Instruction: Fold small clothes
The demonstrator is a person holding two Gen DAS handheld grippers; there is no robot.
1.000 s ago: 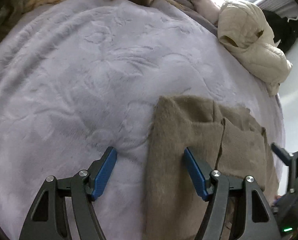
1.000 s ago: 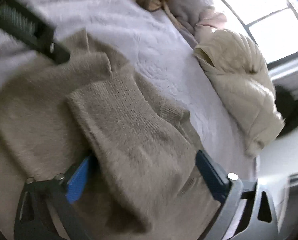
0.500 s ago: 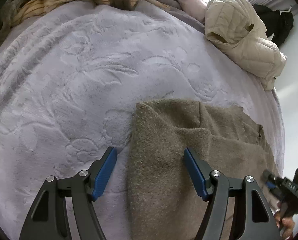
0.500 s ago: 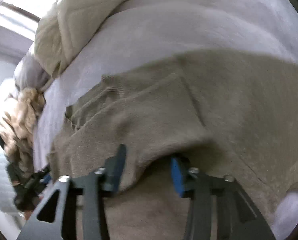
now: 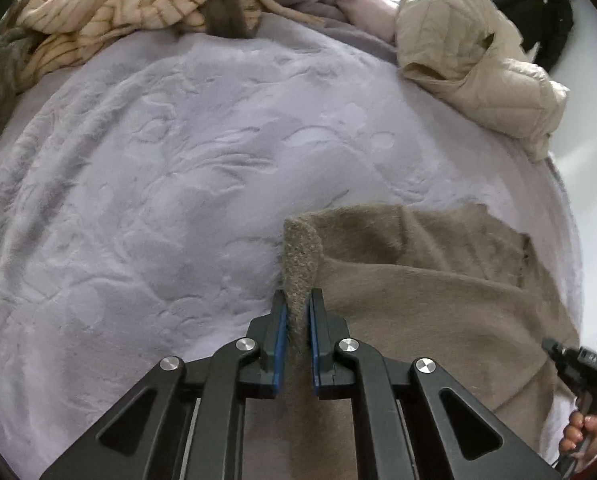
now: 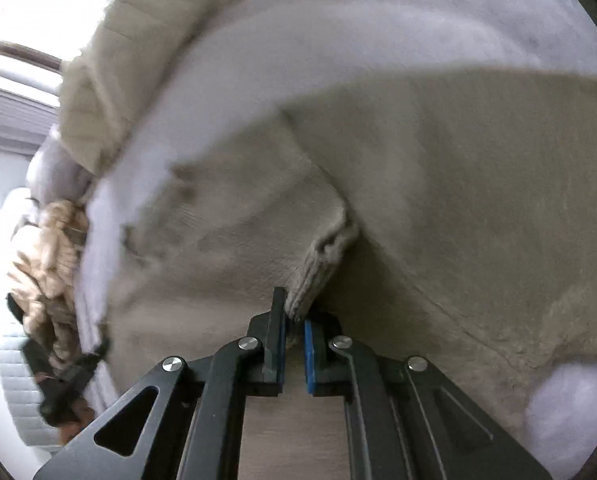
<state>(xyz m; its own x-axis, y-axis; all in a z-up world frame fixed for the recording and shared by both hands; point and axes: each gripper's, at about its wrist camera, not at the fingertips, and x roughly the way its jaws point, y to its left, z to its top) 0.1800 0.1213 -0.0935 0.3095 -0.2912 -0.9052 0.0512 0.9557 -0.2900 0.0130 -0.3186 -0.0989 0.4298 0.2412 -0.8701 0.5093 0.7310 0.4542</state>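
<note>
A second ago both my claws stood spread over the knit; now each has clenched on it. My left gripper [image 5: 297, 320] pinches a raised ridge at the left edge of the taupe sweater [image 5: 418, 288], the blue pads [image 5: 281, 332] pressing the wool between them. My right gripper [image 6: 294, 326] has swung round to a quite different angle on the garment and bites the ribbed cuff [image 6: 318, 272] of a sleeve that lies folded across the body; the cuff end sits just inside the tips, so I judge that hold shallow and liable to slip.

I hold an edge in one claw and the cuff in the other because, as I read it, the next fold needs both ends lifted together so the cloth turns over flat rather than bunching.

The sweater lies at the near right part of the lilac blanket [image 5: 178, 184]. In the left view its long axis runs from my claw away toward the far right, hem or shoulder edge farthest; which end I cannot tell. My other gripper shows at that view's right margin, beyond the sweater's edge.

Farther off, well apart from the work, lie a cream quilted jacket [image 5: 478, 72] and a striped knit heap [image 5: 130, 0] along the far rim.
</note>
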